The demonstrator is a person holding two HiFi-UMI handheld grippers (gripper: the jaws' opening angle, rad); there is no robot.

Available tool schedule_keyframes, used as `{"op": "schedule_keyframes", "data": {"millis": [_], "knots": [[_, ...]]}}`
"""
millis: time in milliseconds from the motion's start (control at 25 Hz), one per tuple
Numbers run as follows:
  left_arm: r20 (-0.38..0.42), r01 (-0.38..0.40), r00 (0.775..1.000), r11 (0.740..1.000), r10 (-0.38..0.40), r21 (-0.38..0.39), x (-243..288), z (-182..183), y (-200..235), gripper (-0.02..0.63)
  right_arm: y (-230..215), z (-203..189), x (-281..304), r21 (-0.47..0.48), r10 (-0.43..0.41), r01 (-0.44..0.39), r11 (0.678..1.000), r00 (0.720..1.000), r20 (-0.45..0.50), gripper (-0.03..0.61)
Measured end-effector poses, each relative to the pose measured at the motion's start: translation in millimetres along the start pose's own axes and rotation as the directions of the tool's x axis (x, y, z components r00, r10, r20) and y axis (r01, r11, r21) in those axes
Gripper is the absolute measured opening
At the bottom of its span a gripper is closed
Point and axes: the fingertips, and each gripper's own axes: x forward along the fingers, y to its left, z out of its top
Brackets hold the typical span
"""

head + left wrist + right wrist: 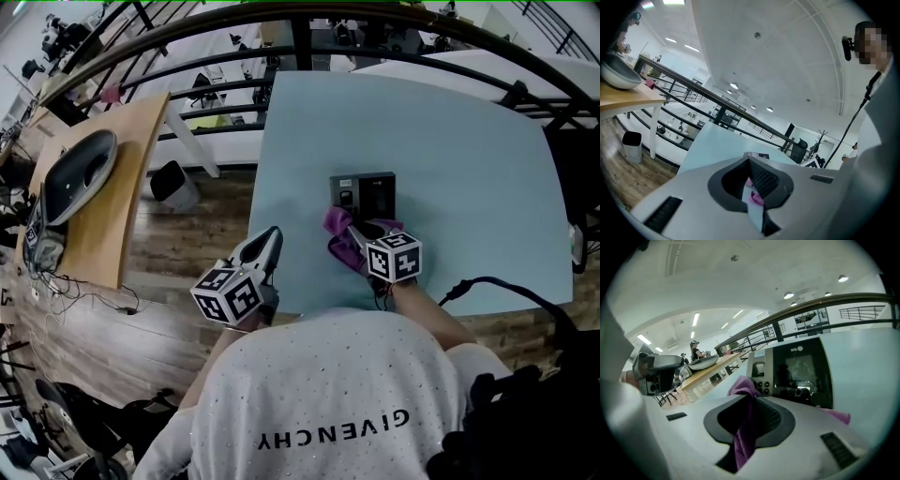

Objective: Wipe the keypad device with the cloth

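right claw (pixel 751 401) grips cloth (pixel 740 386) | keypad device (pixel 801 366) just beyond | left claw (pixel 271 236) aside

Wooden side table (pixel 134 150), black bin (pixel 174 186)

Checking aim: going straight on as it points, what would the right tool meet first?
Likely the keypad device just ahead, met by the cloth that the right tool grips.
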Motion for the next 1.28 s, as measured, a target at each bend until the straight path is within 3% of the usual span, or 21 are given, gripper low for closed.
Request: {"op": "schedule_keyframes", "data": {"millis": [360, 1000, 1280], "knots": [[-0.023, 0.037, 0.999, 0.999, -0.037, -0.011, 21, -14, -24, 0.000, -63, -2, -39, 0.171, -0.131, 0.122, 0.978, 0.991, 0.040, 0.046], [-0.024, 0.034, 0.999, 0.999, -0.034, -0.027, 43, -23, -52, 0.000, -113, -10, -69, 0.190, -0.182, 0.176, 0.966, 0.983, 0.014, 0.048], [-0.040, 0.038, 0.998, 0.999, -0.039, -0.022, 42, -24, -48, 0.000, -122, -22, -71, 0.248, -0.232, 0.228, 0.941, 0.973, -0.013, 0.048]]}}
